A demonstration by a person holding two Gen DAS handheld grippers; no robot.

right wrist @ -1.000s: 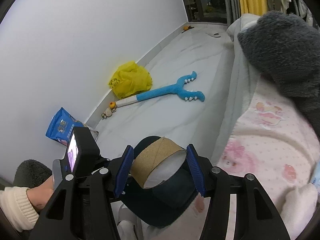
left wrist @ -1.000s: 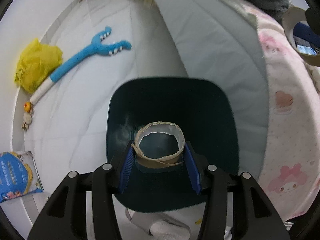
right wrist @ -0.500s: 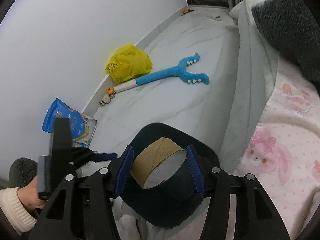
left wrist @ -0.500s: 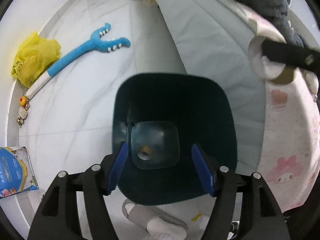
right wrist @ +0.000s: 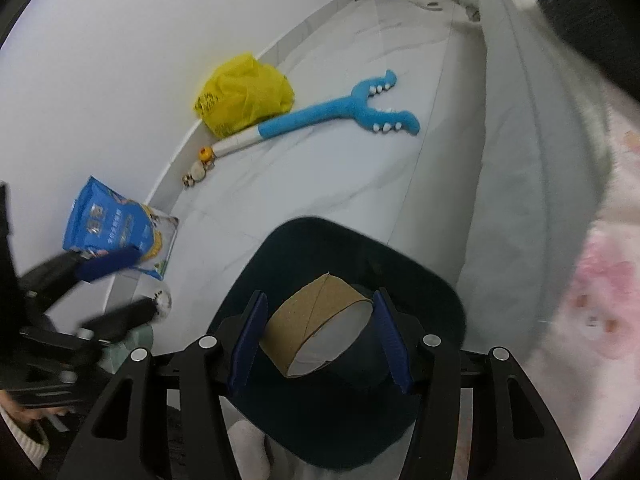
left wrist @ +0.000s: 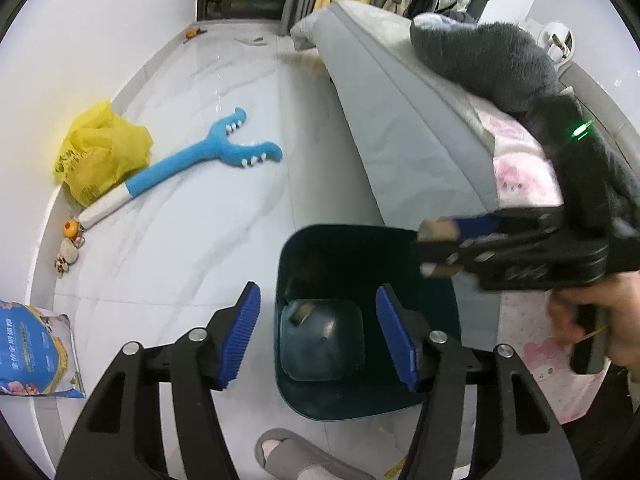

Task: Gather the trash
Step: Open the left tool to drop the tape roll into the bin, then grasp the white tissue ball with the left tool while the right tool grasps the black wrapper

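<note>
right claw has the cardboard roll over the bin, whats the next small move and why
Probably open the right claw and let the cardboard roll drop. Its pads pinch the roll directly above the dark bin, so it should fall inside. The left claw, with nothing between its closing pads, is beside the bin, not under the roll.

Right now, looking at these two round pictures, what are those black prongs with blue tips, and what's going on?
No robot here: a person holds a two-finger gripper in each hand, each carrying a fisheye camera looking along its fingers. One picture comes from the left gripper, whose jaws are closing with nothing between them above a dark bin. The other comes from the right gripper, which grips a cardboard roll over that bin, probably to drop it. On the floor lie a yellow plastic bag, a blue plush toy and a blue packet; a bed stands alongside.
</note>
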